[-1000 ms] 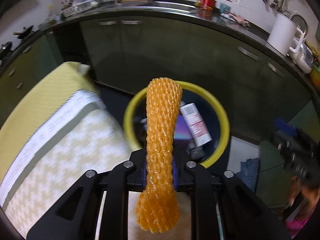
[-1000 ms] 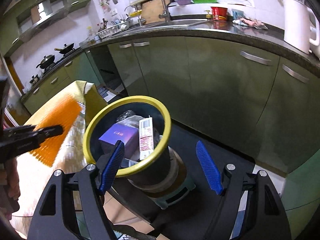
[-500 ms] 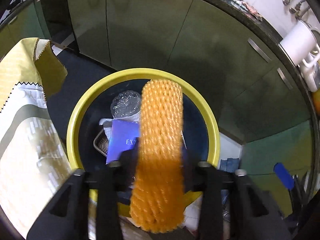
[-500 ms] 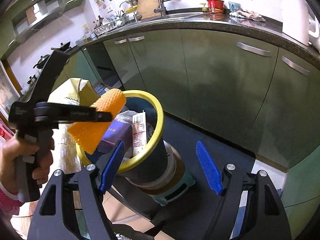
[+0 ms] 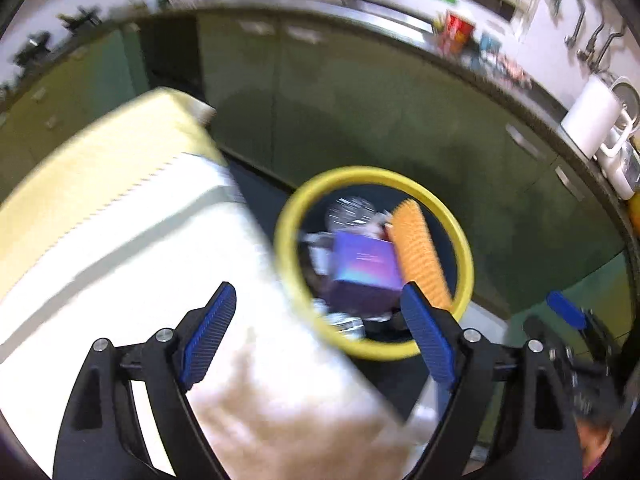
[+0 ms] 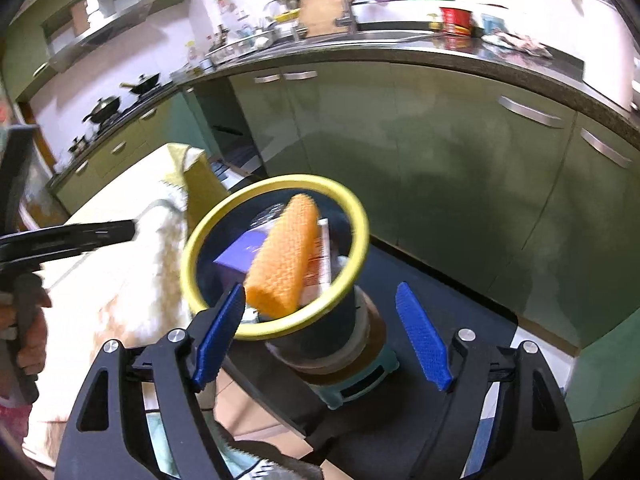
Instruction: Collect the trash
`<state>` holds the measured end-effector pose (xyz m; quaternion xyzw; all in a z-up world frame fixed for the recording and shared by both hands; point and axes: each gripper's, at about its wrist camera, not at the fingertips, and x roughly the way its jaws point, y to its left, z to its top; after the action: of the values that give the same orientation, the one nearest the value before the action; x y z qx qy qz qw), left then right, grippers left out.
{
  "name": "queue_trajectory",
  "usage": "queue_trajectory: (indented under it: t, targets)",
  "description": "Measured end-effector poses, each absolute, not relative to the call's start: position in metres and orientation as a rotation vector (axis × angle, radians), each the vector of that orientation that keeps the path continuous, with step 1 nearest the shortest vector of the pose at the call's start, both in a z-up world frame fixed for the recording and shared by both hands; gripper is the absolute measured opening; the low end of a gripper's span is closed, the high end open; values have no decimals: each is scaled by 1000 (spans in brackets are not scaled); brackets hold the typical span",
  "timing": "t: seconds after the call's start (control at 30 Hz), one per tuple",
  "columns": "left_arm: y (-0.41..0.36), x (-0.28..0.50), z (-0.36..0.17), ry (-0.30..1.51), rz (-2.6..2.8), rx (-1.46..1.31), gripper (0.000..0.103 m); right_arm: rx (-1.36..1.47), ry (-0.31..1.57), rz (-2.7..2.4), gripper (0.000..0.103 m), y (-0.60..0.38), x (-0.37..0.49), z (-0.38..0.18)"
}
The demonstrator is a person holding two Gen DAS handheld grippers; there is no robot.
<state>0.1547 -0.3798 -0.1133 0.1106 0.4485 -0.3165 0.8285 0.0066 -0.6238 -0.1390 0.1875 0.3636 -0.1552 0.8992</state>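
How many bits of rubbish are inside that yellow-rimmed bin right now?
4 at least: an orange foam net on top, a purple box beside it, a white labelled tube behind, crinkled clear plastic at the back. More may lie hidden underneath.

Foam mesh, plastic rim, glossy cabinet fronts

The orange foam net sleeve (image 6: 286, 258) looks soft and rough-knitted; the bin (image 6: 360, 236) has a smooth yellow plastic rim at its 3 o'clock; the purple box (image 5: 366, 262) looks like glossy card; the cabinet doors (image 6: 440, 152) shine, with brushed metal handles; the gripper pads (image 6: 422, 338) are ribbed blue.
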Motion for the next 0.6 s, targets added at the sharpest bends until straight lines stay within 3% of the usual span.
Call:
queue_trajectory:
  t: [0.1, 0.3, 0.47, 0.6]
  targets:
    - [-320, 131, -90, 844, -613, 200, 91, 350, 751, -277, 78, -598, 12, -133]
    - [-194, 91, -61, 720, -458, 60, 96, 230, 724, -168, 89, -531, 24, -113]
    - [-108, 56, -47, 628, -286, -46, 96, 159, 677, -110, 97, -486, 23, -96]
    - [-61, 24, -35, 559, -156, -47, 96, 116, 641, -90, 98, -462, 15, -79]
